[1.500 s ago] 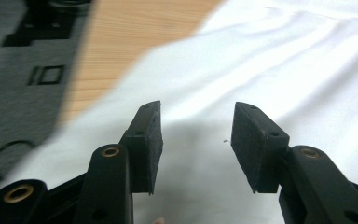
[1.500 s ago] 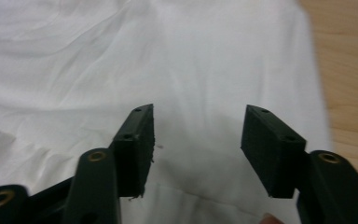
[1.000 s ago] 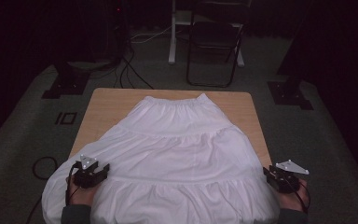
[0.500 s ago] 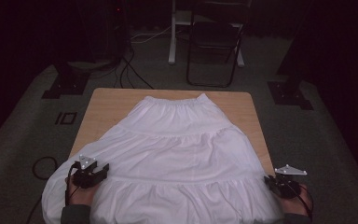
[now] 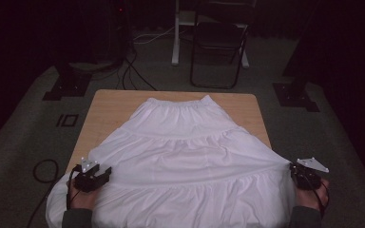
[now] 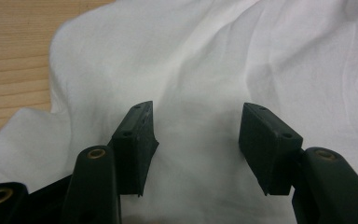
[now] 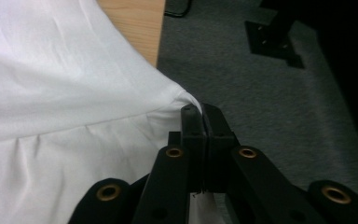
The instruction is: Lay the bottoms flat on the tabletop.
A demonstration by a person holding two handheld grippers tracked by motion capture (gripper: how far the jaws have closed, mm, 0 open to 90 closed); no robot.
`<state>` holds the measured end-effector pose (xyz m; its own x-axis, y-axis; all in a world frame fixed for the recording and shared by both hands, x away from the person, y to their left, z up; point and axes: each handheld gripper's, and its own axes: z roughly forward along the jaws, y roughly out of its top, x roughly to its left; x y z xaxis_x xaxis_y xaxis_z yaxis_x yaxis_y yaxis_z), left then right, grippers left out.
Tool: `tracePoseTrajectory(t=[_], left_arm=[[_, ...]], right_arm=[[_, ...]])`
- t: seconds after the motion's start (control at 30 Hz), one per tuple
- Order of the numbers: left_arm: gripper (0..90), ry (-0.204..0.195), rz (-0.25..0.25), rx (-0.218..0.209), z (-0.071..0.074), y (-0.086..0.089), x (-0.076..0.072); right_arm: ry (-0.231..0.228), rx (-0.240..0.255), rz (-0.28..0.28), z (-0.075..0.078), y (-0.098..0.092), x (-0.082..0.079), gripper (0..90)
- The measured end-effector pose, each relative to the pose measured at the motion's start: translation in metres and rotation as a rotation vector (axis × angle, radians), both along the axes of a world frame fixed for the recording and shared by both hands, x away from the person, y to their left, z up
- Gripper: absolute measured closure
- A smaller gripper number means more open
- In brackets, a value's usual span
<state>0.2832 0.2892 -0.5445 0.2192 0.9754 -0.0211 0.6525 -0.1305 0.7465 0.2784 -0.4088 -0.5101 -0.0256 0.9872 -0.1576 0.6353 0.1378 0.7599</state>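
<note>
- We see a wooden table [image 5: 109,107] with a light, straight-grained top, standing on grey carpet floor [image 5: 24,142].
- A white tiered skirt [image 5: 185,156] lies spread flat directly on the table, covering most of its top.
- The skirt's gathered waistband lies toward the table's far edge; bare wood shows beyond it and at both far corners.
- The skirt's wide hem overhangs the table's near edge and both near corners.
- In the left gripper view, bare wood borders the skirt's edge.
</note>
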Motion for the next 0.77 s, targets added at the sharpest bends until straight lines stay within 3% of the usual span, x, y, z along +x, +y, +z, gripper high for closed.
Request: tracePoseTrajectory(t=[0.1,0.2,0.3,0.53,0.77], left_arm=[[45.2,-0.006,0.012,-0.005,0.000,0.002,-0.001],[45.3,-0.025,0.030,-0.019,0.002,0.006,-0.002],[45.3,-0.040,0.042,-0.023,0.004,0.008,-0.003],[45.3,-0.034,0.043,-0.007,0.002,0.008,-0.001],[45.4,-0.026,0.045,-0.002,0.001,0.008,0.000]], right_arm=[[0.013,0.072,0.014,-0.005,0.001,-0.002,59.9],[-0.043,0.215,0.052,-0.005,0.000,-0.009,49.0],[-0.083,0.276,0.094,-0.005,0.007,-0.014,44.7],[-0.074,0.257,0.174,-0.014,0.030,-0.011,41.7],[-0.061,0.241,0.195,-0.018,0.033,-0.010,41.7]])
